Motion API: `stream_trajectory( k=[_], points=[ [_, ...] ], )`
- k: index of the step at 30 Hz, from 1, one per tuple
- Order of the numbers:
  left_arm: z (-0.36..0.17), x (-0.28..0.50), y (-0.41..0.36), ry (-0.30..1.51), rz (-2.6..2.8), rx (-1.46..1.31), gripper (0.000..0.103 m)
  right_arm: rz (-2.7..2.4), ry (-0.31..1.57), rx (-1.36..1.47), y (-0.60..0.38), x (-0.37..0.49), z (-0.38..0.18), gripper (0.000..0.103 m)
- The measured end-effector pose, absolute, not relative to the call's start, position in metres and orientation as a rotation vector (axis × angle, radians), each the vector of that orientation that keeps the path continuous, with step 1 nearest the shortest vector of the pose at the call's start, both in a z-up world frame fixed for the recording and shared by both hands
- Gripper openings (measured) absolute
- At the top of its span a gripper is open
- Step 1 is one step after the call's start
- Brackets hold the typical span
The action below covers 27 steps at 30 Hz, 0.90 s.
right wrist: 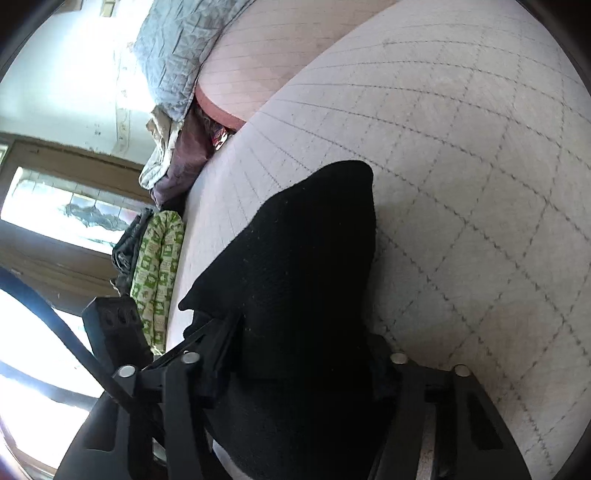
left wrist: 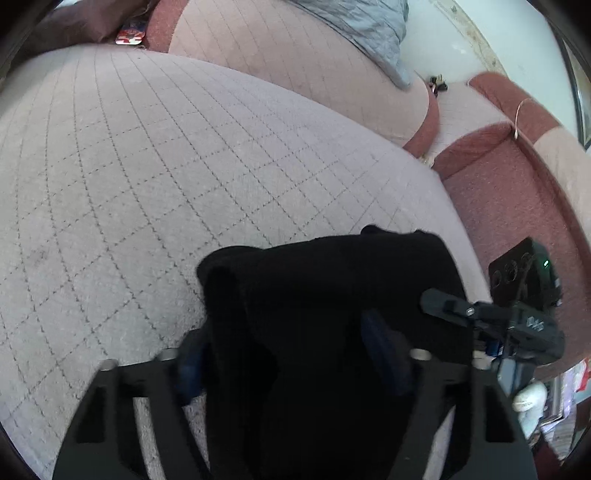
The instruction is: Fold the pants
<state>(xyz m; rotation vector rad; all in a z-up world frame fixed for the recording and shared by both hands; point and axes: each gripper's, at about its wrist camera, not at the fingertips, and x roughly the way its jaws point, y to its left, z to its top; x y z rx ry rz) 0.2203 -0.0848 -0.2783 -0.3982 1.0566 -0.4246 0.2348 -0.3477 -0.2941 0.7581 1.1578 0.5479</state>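
Note:
The black pants (left wrist: 332,295) are bunched and folded between the fingers of my left gripper (left wrist: 291,354), which is shut on them above a quilted beige sofa cushion (left wrist: 147,166). My right gripper (left wrist: 480,314) shows at the right edge of the same bundle. In the right wrist view the black pants (right wrist: 295,258) fill the space between the fingers of my right gripper (right wrist: 299,362), which is shut on them. My left gripper (right wrist: 114,325) shows at the left, partly hidden.
A grey-blue crumpled cushion (left wrist: 362,33) lies on the sofa back. The reddish sofa arm (left wrist: 517,177) is at the right. A green-patterned cloth (right wrist: 159,273) and a window (right wrist: 66,214) lie beyond the cushion edge.

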Motion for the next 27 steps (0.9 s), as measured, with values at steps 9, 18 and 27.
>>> stream_trajectory(
  k=[9,18,27],
  points=[
    [-0.263,0.222,-0.089,1.024,-0.422,-0.42,0.053,0.567,1.043,0.677,-0.336,0.237,-0.254,0.038],
    [-0.235,0.252,-0.112,0.978,-0.41,-0.339,0.047,0.53,0.971,0.627,-0.347,0.258,-0.237,0.034],
    [-0.239,0.296,-0.142,0.997,-0.417,-0.349,0.047,0.444,0.924,0.64,-0.382,0.275,-0.236,0.033]
  ],
)
